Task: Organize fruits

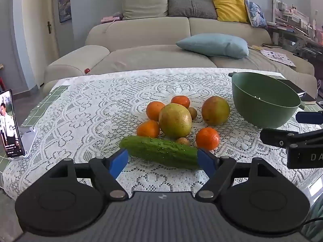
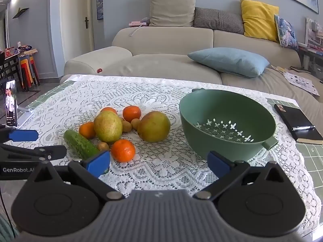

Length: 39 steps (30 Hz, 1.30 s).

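Observation:
On the white lace cloth (image 2: pixel 157 173) a green cucumber (image 1: pixel 161 151) lies crosswise in front of a fruit pile: several mandarins (image 1: pixel 207 138), two big yellow-green fruits (image 1: pixel 175 120) (image 1: pixel 215 110) and small brown ones (image 1: pixel 182 141). My left gripper (image 1: pixel 162 161) is open, its blue pads (image 1: pixel 119 162) level with the cucumber's two ends, not pressing. A green colander (image 2: pixel 201 141) stands empty at the right. My right gripper (image 2: pixel 159 163) is open over bare cloth, nothing between its fingers, the colander just beyond its right finger. Each gripper shows in the other's view: the left gripper (image 2: pixel 36 143), the right gripper (image 1: pixel 292 127).
A phone on a white stand (image 1: pixel 9 125) is propped at the table's left edge. A black notebook with a pen (image 2: pixel 298 123) lies right of the colander. A beige sofa with cushions (image 2: pixel 161 40) runs behind the table's far edge.

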{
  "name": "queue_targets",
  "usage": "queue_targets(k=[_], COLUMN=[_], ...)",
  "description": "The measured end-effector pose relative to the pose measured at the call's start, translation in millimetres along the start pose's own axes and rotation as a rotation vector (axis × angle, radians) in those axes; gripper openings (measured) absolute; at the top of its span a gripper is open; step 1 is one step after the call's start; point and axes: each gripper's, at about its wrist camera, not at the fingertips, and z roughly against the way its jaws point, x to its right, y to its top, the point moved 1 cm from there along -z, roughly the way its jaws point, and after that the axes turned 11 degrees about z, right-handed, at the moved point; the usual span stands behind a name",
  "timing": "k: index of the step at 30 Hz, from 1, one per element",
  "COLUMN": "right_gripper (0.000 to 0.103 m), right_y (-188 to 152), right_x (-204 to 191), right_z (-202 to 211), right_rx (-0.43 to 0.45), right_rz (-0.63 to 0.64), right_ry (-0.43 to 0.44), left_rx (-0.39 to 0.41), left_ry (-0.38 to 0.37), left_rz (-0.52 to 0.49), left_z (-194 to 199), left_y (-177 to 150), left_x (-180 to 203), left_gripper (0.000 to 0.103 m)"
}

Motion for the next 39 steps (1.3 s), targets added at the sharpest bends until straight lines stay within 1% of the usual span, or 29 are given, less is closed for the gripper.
queue_targets(k=[5,12,13,14,39], right_gripper=[0.099,0.099,0.099,0.099,0.099], right_y=[0.4,-0.1,0.5,-0.5,0.0], right_x=[-4.9,10.4,10.1,1.8,5.4], right_z=[1.2,2.0,1.9,2.0,3.5], right_rx=[0.001,0.001,0.002,-0.001,-0.011], right_rz=[-0.001,-0.006,-0.007,-0.005,-0.022], right_ry=[0.008,0.010,0.004,-0.010,-0.006], left_rx=[0.001,0.005,0.005,0.005,0.001], left_ry=[-0.001,-0.007,-0.008,-0.009,-0.015], left_rz=[0.002,0.004,0.005,0.006,0.007], left_z=[0.1,-2.2,-2.3,-3.8,-1.5], left_y=[0.2,0.1,0.0,-0.5,1.8], left_x=[0.0,-0.4,-0.5,-1.7,7.9], left_gripper=[0.091,0.091,0.091,0.091,0.091])
